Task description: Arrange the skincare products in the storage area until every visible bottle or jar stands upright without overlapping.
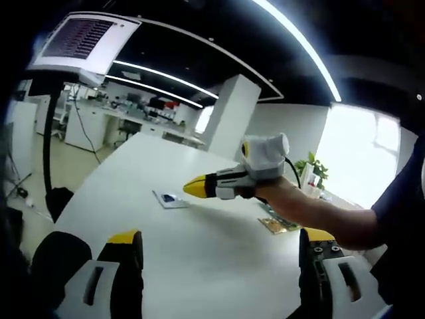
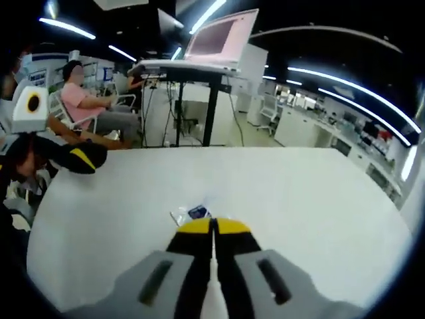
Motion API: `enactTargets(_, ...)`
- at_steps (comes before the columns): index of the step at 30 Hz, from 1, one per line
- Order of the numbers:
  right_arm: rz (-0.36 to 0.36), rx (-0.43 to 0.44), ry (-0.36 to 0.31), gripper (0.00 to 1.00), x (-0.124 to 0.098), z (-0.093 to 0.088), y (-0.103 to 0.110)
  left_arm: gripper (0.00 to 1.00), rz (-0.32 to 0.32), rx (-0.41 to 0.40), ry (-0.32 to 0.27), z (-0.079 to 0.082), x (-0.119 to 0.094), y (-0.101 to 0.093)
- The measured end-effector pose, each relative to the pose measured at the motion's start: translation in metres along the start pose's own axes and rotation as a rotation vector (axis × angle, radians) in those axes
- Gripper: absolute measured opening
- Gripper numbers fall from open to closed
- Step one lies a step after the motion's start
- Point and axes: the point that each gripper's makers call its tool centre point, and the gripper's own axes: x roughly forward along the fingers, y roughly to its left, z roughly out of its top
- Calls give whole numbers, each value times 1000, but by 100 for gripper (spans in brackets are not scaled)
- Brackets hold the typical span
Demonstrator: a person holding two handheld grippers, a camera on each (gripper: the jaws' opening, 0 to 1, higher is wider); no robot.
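On the white table (image 1: 199, 266) lies a small flat clear packet (image 1: 170, 199) with a dark print. My left gripper (image 1: 220, 234) is open, its yellow-tipped jaws wide apart low over the table with nothing between them. My right gripper (image 1: 194, 187), held by a hand, comes in from the right with its yellow tips together, hovering just right of the packet. In the right gripper view my right gripper (image 2: 214, 226) is shut and empty, and the packet (image 2: 192, 213) lies just past its tips. My left gripper (image 2: 80, 158) enters there from the left.
A flat green-and-tan sheet (image 1: 275, 223) lies on the table under the person's forearm. A standing desk (image 2: 186, 70) with a screen rises beyond the table's far edge, and a seated person (image 2: 83, 103) is beside it. A potted plant (image 1: 313, 169) stands by the window.
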Motion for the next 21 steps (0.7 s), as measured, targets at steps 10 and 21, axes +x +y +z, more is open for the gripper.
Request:
enactTargets(10, -9, -17, 27, 1, -1, -7, -1, 100, 13, -7, 27, -3, 5, -1)
enactTargets(21, 1, -12, 12, 1, -2, -5, 3, 100, 7, 2, 37, -4, 9, -4)
